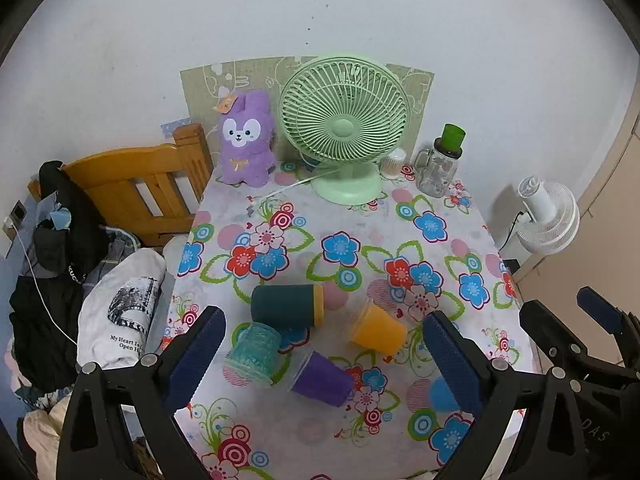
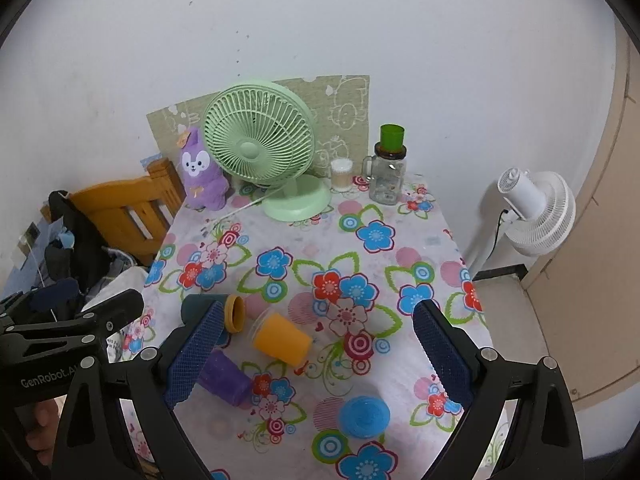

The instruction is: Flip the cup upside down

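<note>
Both grippers hover with jaws open and empty. The orange cup (image 2: 282,339) lies on its side on the worktop (image 2: 404,240), ahead-left of the right gripper (image 2: 316,354), its axis slanting across the jaws; the left gripper (image 1: 324,360) is comparably near.

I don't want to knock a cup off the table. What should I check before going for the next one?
1. Left gripper fingers open, holding nothing: ok.
2. Right gripper open, holding nothing: ok.
3. Blue cup already upside down: ok.
4. Orange cup lying on its side, not yet flipped: not ok.
5. Purple cup, teal cup and dark green cup crowded, touching: cannot tell.
6. Cups away from the table edge: ok.
</note>
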Motion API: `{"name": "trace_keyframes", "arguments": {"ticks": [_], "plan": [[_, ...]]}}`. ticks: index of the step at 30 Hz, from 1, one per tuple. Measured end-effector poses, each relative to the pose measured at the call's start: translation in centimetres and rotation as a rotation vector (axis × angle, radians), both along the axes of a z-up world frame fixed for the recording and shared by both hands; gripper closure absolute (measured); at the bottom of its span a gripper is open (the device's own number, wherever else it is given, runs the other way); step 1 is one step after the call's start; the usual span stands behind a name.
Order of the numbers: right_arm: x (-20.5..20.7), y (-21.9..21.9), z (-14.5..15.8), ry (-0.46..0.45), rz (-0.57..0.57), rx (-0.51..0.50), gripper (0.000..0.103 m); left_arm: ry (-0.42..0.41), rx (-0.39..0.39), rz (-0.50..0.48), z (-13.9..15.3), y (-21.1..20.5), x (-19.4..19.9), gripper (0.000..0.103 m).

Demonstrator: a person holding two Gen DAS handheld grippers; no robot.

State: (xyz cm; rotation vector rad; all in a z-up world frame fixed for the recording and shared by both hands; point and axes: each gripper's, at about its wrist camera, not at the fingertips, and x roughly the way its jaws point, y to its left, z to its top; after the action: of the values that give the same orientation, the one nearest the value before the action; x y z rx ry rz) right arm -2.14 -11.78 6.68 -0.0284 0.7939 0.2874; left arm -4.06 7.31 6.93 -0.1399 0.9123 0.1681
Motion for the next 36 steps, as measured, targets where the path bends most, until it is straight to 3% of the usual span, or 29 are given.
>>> {"name": "trace_keyframes", "arguments": {"ticks": [36], "plan": [[-0.32,0.07,-0.3,0.021,0.001,-0.027,0.006,0.01,0.011,0.007,-0.51,-0.22,-0.78,0.003]]}}
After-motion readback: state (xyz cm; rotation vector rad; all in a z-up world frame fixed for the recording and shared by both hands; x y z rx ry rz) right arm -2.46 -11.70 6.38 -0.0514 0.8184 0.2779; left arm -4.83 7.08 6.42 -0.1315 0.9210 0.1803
